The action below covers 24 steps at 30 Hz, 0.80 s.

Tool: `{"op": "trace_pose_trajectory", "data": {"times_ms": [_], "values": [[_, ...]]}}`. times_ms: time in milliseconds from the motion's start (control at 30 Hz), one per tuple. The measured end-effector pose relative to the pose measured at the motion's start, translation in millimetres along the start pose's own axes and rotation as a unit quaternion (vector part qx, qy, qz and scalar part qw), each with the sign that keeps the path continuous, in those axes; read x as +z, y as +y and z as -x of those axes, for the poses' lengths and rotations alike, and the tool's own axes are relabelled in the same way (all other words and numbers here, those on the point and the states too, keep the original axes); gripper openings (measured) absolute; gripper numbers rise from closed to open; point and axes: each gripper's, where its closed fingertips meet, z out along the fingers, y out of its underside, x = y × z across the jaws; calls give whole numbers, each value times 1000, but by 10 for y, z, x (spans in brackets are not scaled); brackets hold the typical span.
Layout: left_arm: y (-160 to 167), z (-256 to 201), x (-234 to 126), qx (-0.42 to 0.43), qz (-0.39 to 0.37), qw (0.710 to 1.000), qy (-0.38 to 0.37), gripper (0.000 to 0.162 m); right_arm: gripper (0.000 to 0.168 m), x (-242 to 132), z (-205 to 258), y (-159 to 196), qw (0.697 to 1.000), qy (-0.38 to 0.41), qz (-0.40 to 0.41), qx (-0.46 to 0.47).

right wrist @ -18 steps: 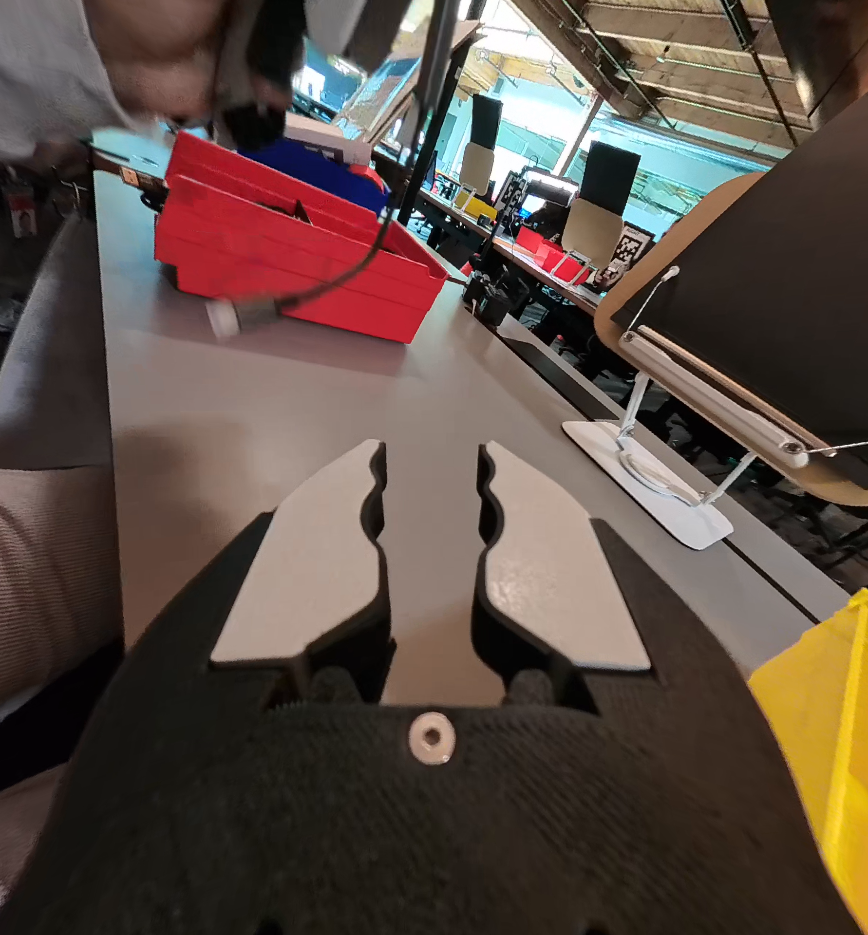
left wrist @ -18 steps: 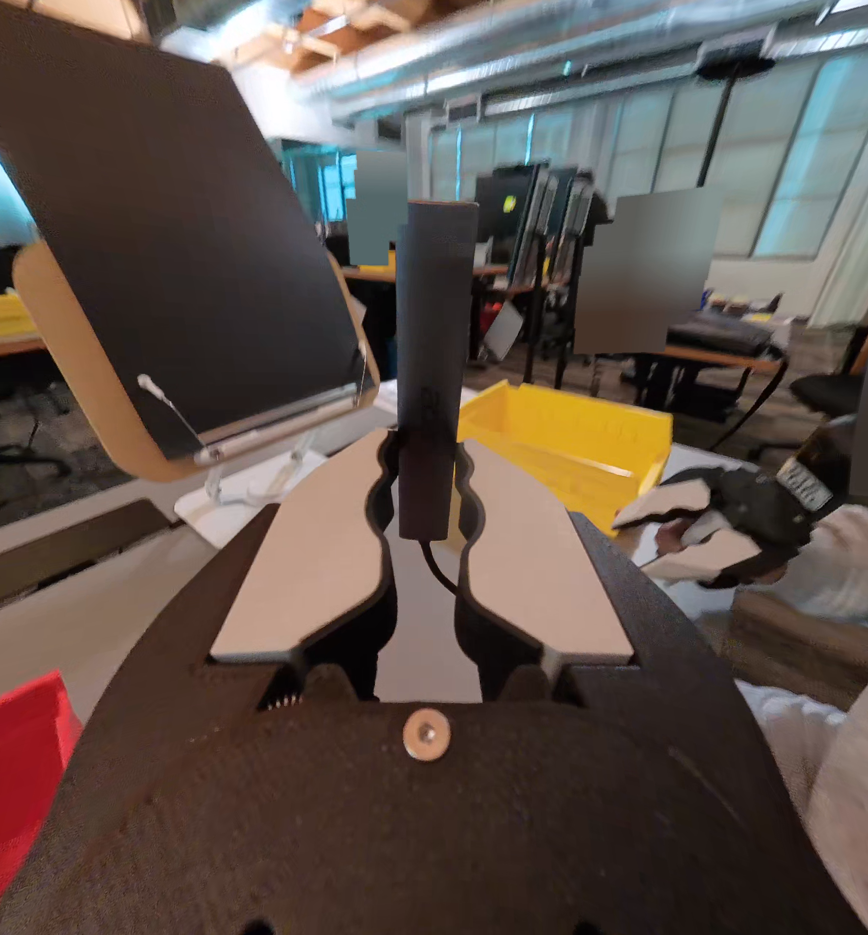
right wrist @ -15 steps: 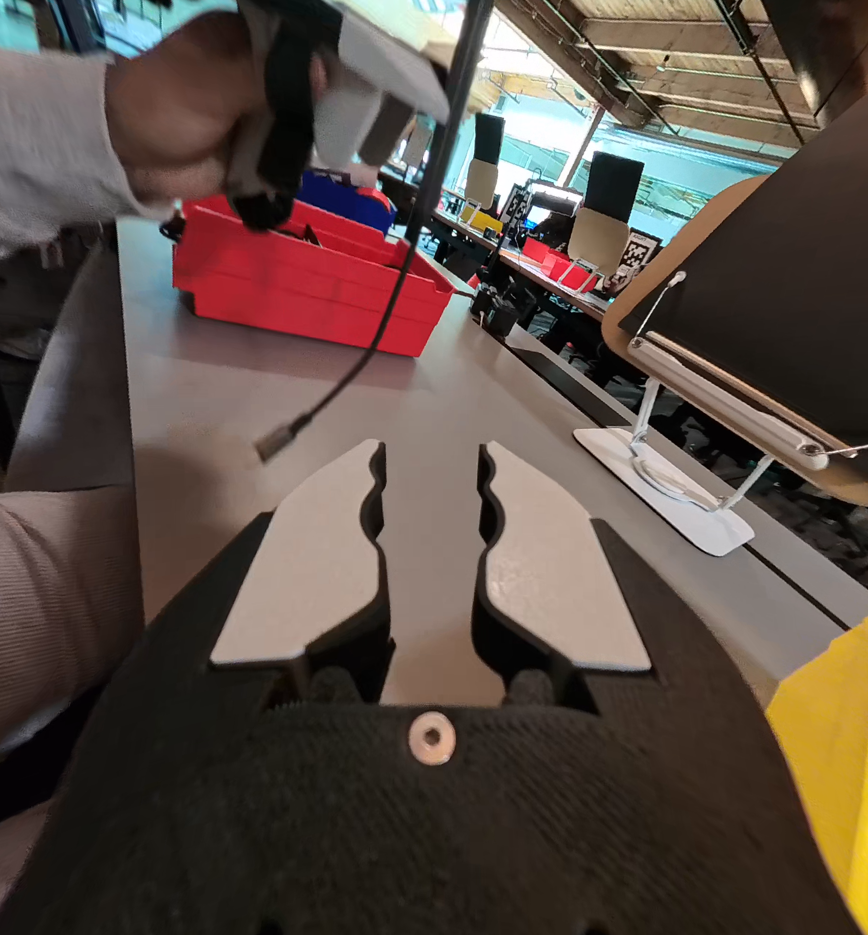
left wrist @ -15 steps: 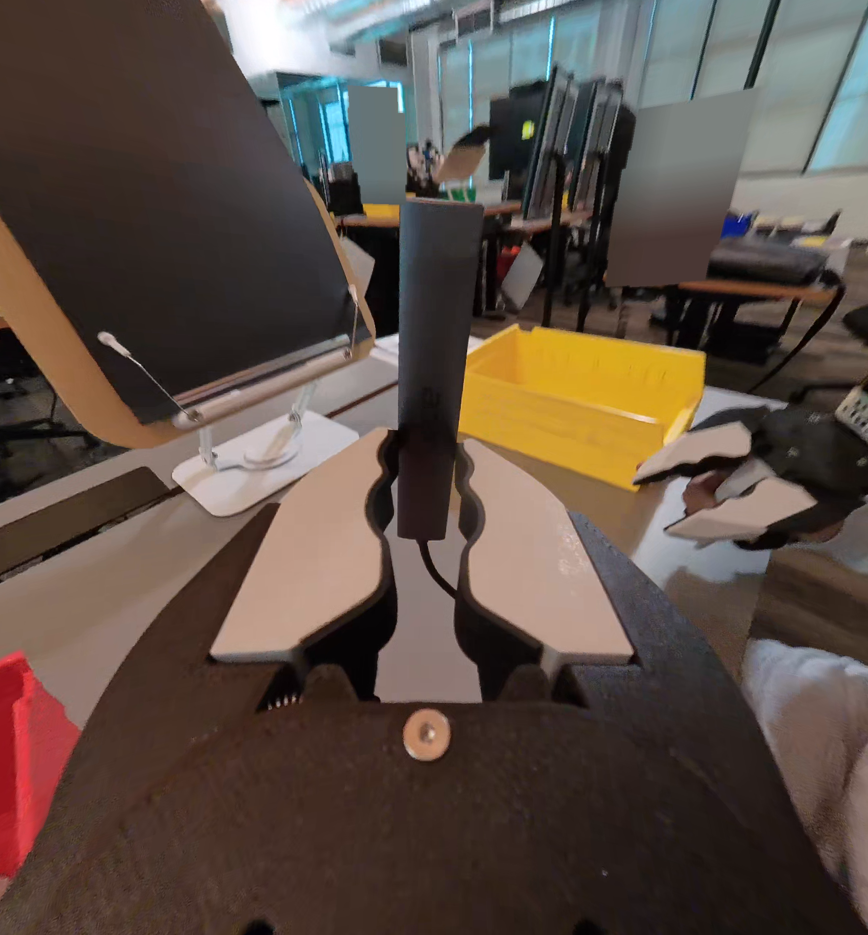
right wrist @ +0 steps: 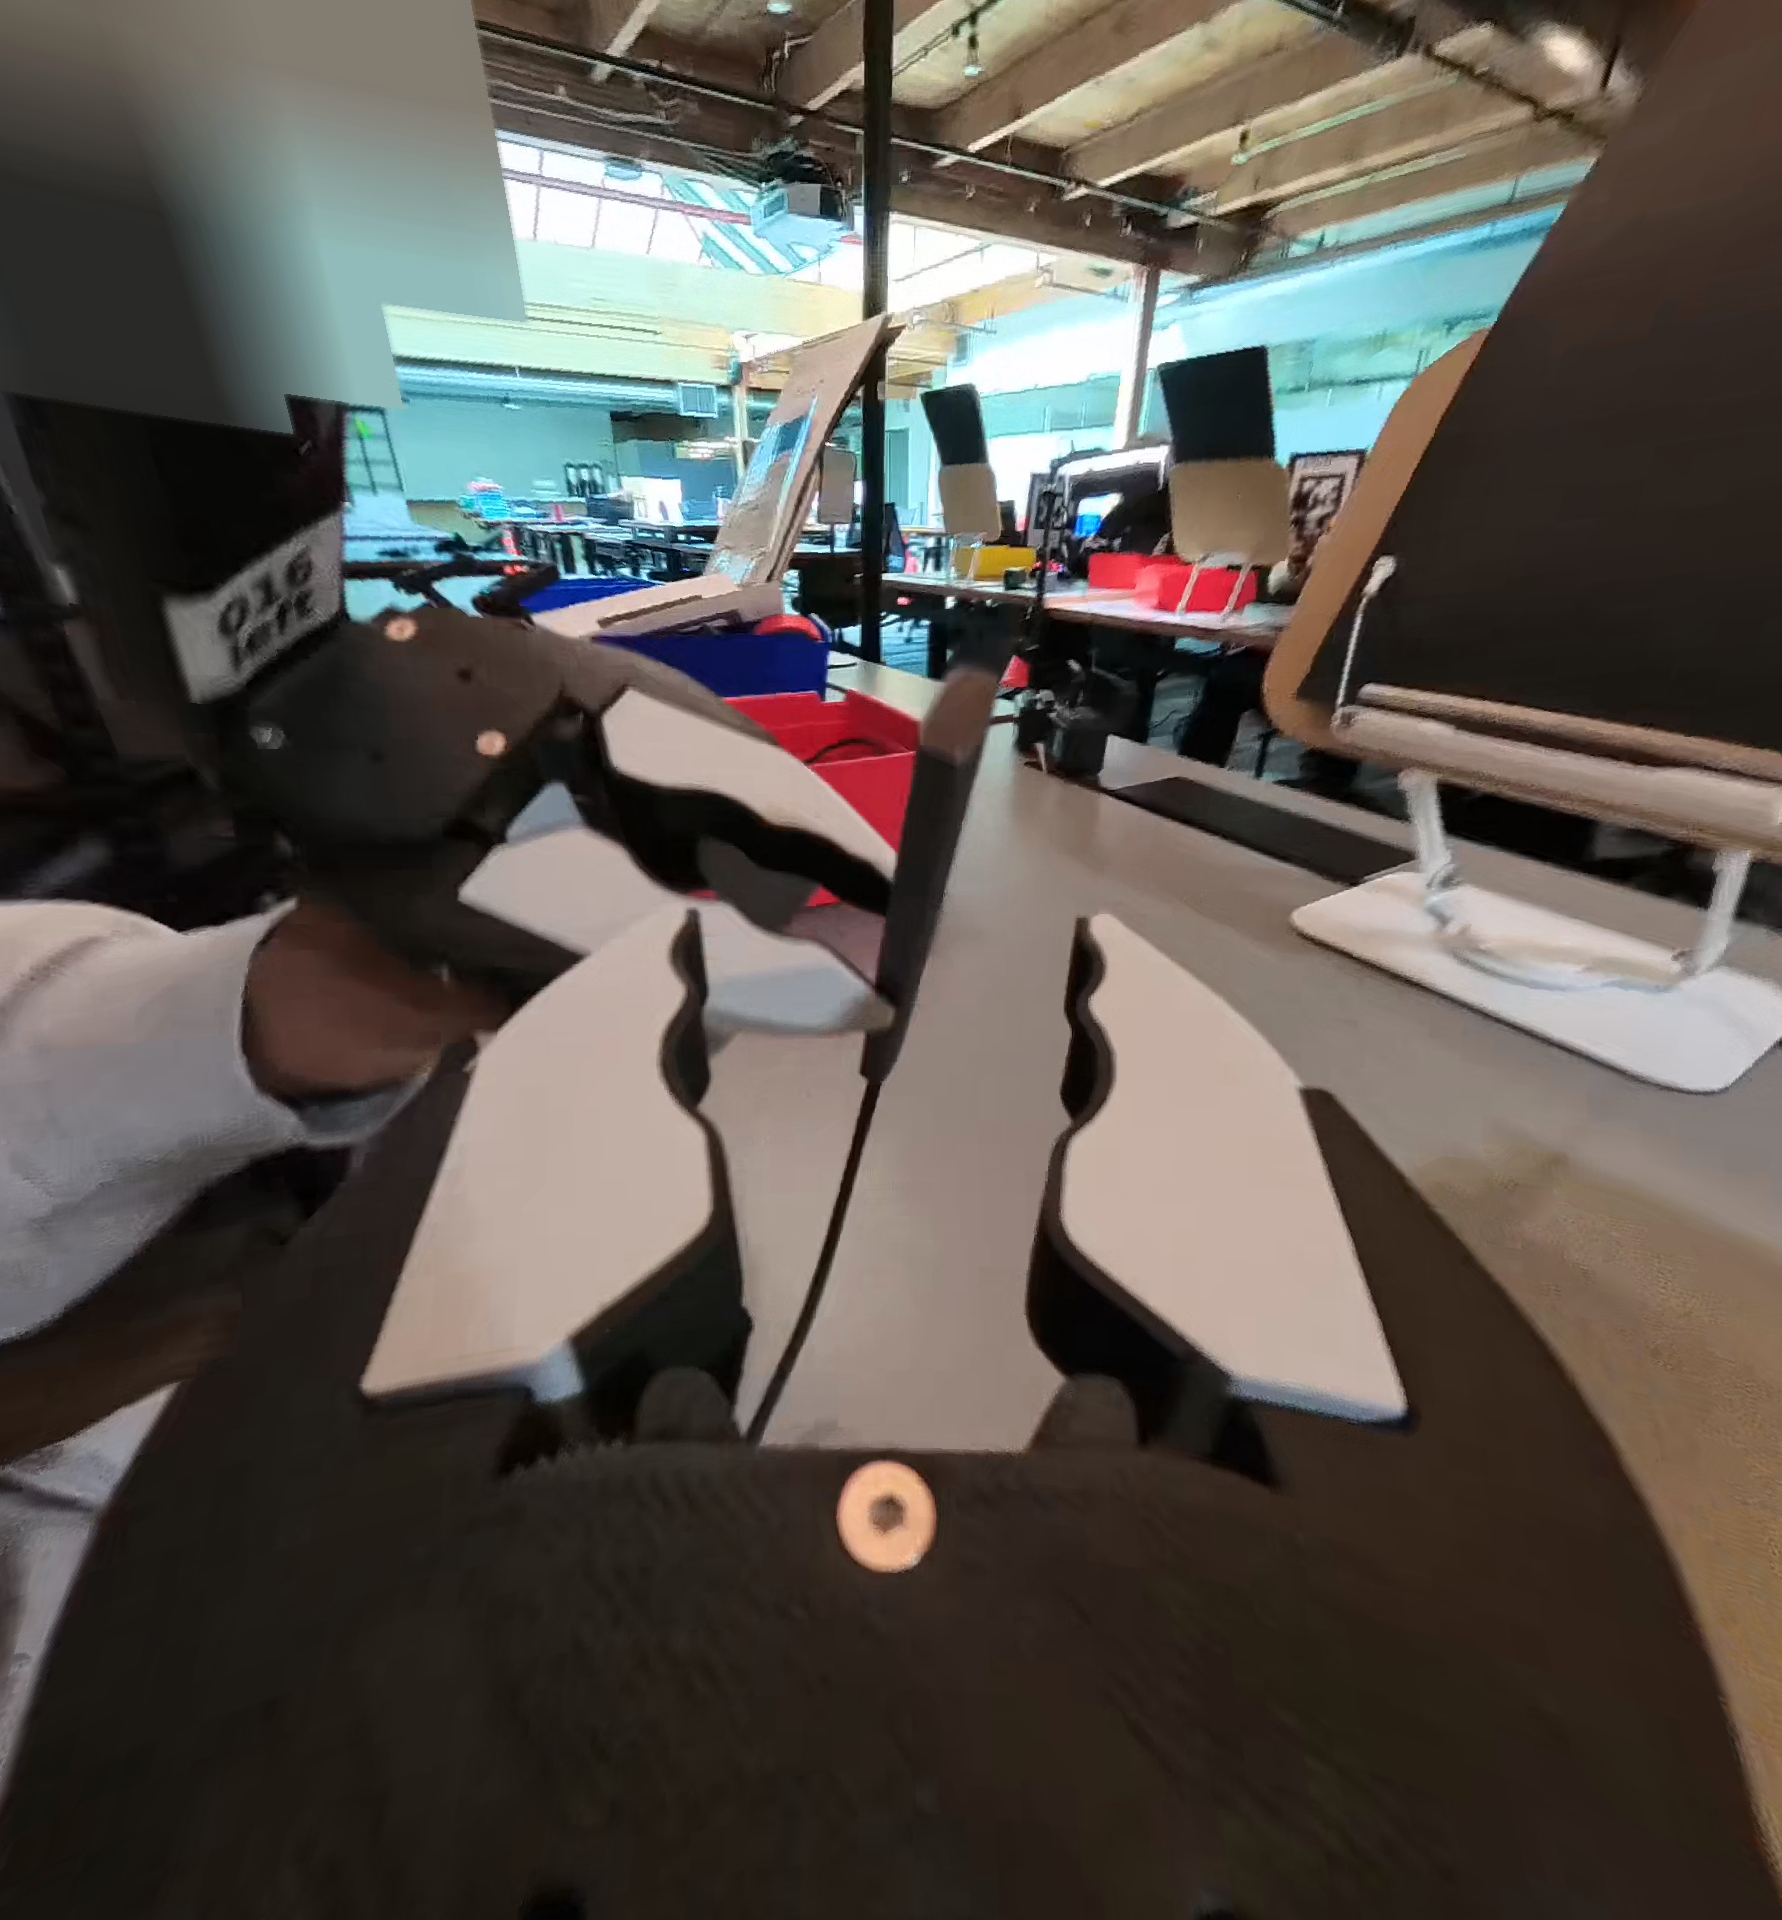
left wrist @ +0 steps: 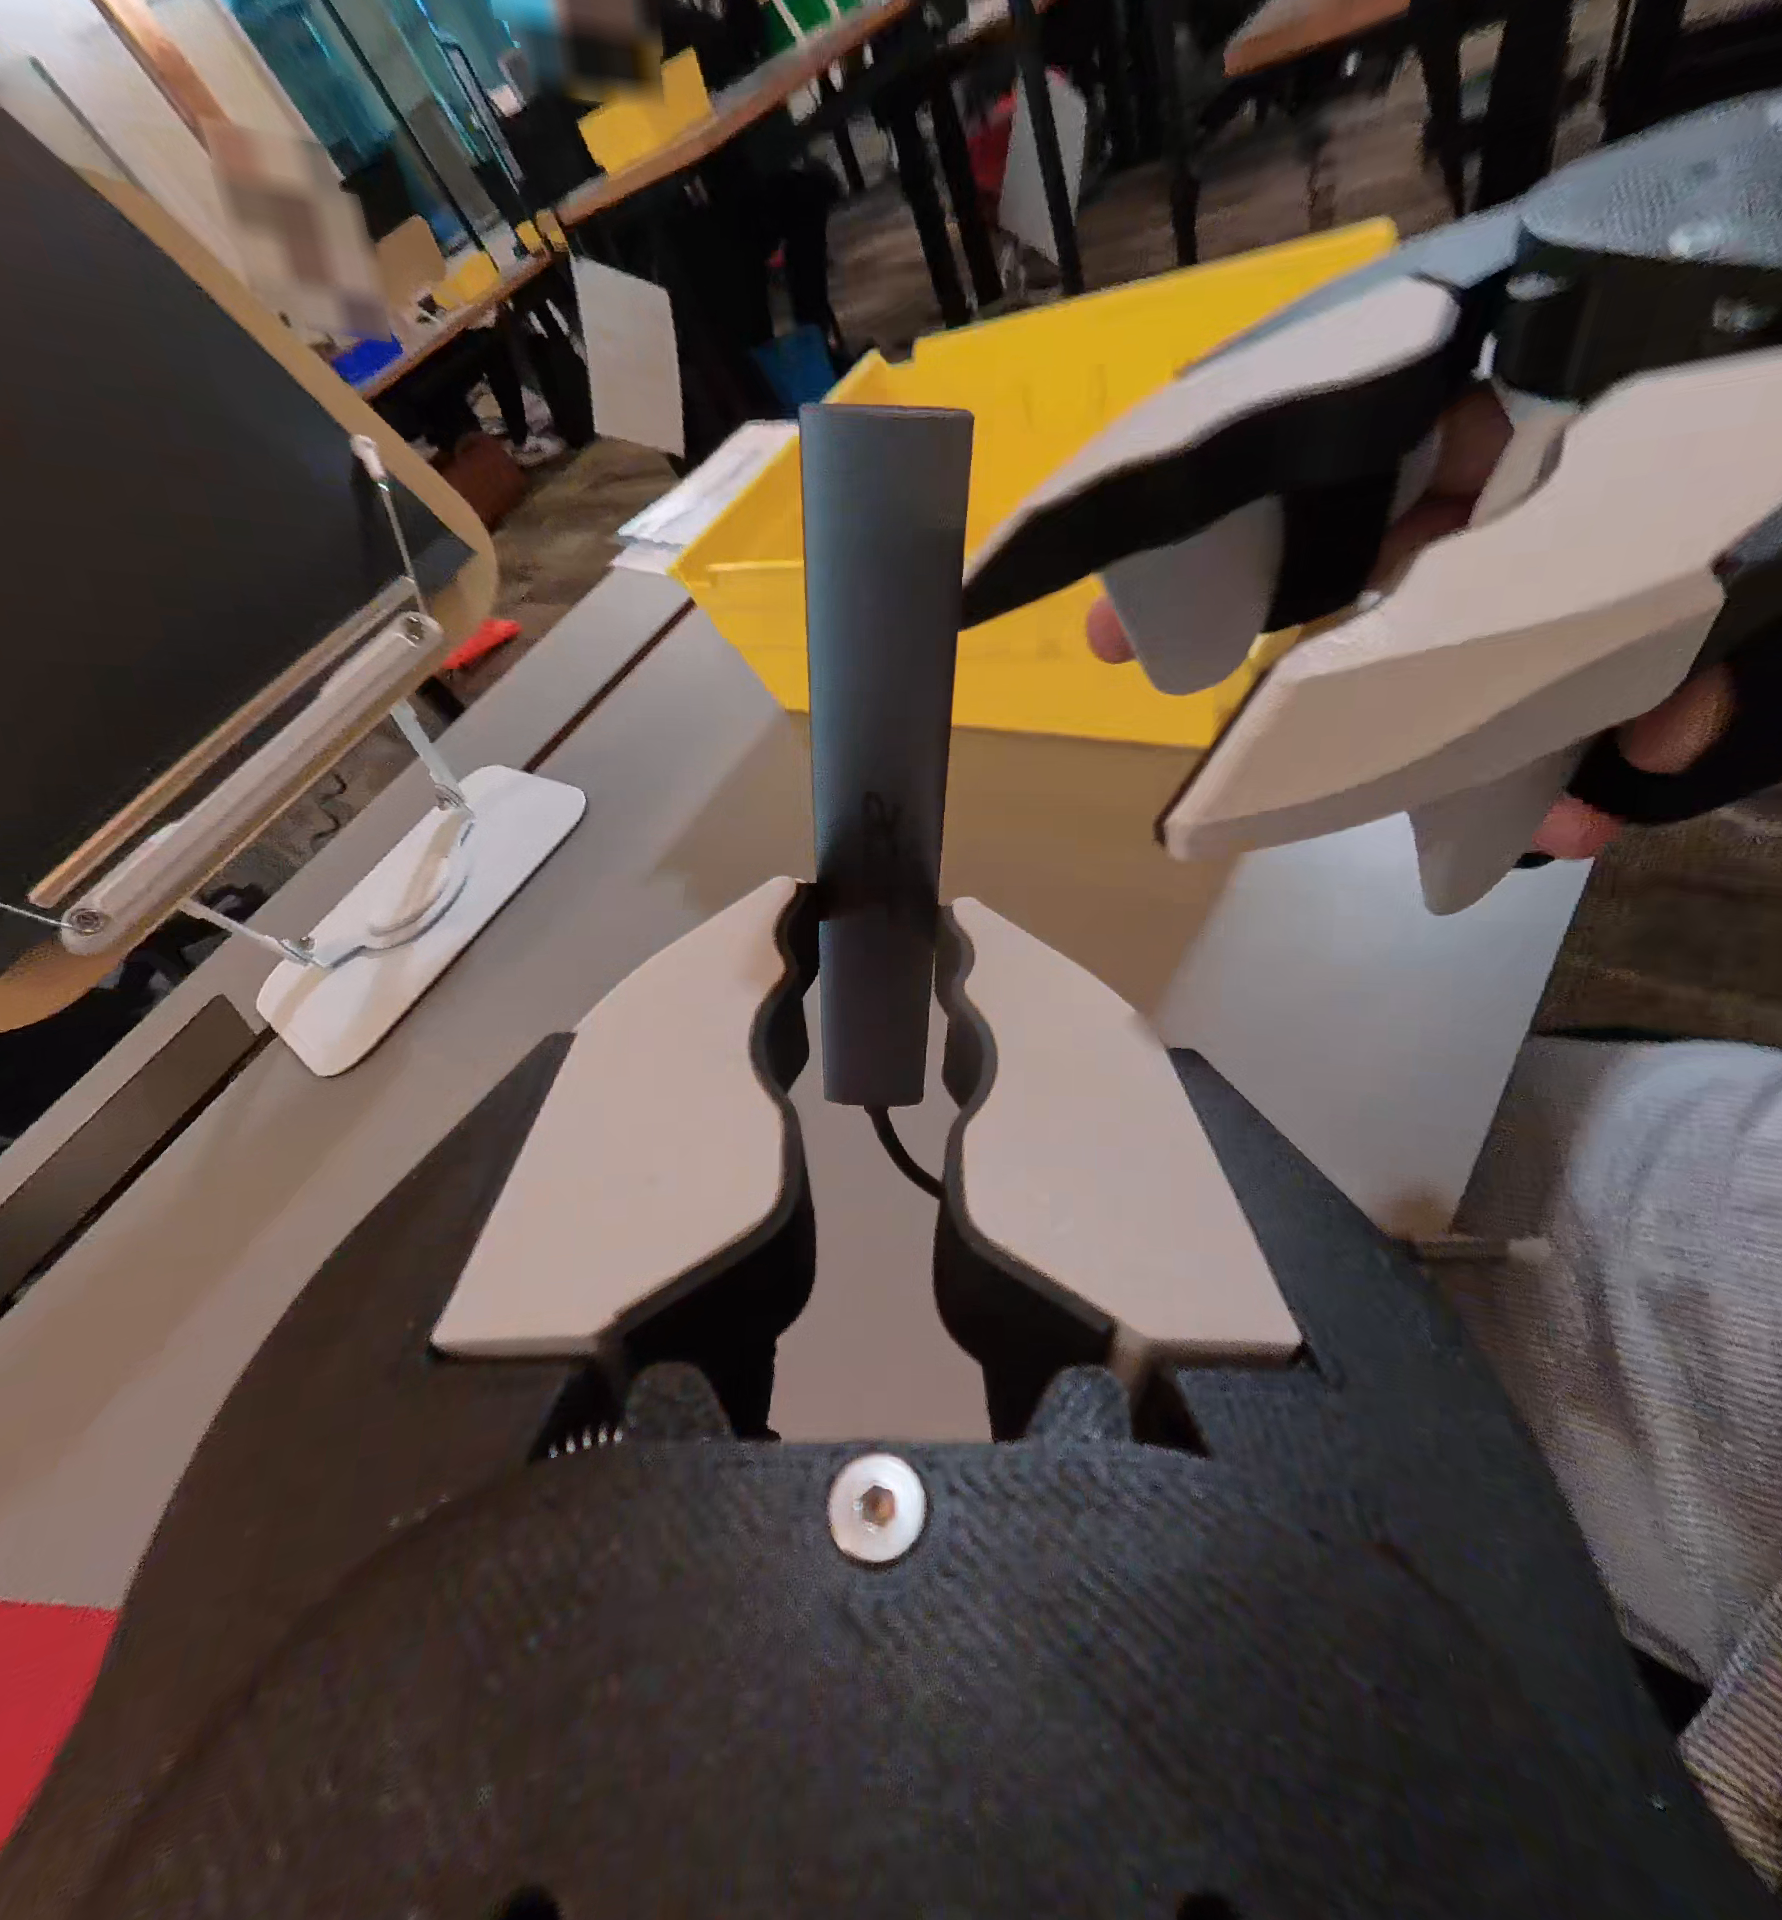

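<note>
Left gripper point(left wrist: 874, 935) jaws clamped; right gripper point(right wrist: 882, 971) jaws spread.

Left tool point(left wrist: 874, 940) clamped on upright dark grey stick point(left wrist: 882, 665) with trailing cable; right tool point(left wrist: 1063, 717) spread, close beside; yellow bin point(left wrist: 1053, 416) behind on grey counter point(left wrist: 658, 748)

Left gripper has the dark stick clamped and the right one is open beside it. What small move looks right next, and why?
Probably shut the right gripper on the thin cable: it hangs from the dark stick, which the left gripper clamps upright, and runs between the right's open fingers.
</note>
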Motion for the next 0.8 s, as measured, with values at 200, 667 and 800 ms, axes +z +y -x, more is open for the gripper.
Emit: {"op": "trace_pose_trajectory", "data": {"times_ms": [200, 667, 800], "values": [[21, -371, 33, 101, 34, 994, -26, 34, 13, -70, 13, 39, 999, -7, -7, 43], [-35, -929, -329, -346, -157, 857, 349, 91, 10, -358, 179, -208, 897, -292, -138, 304], [-49, -1374, -281, -317, -131, 845, 411, 93, 10, -366, 382, -186, 884, -336, -126, 299]]}}
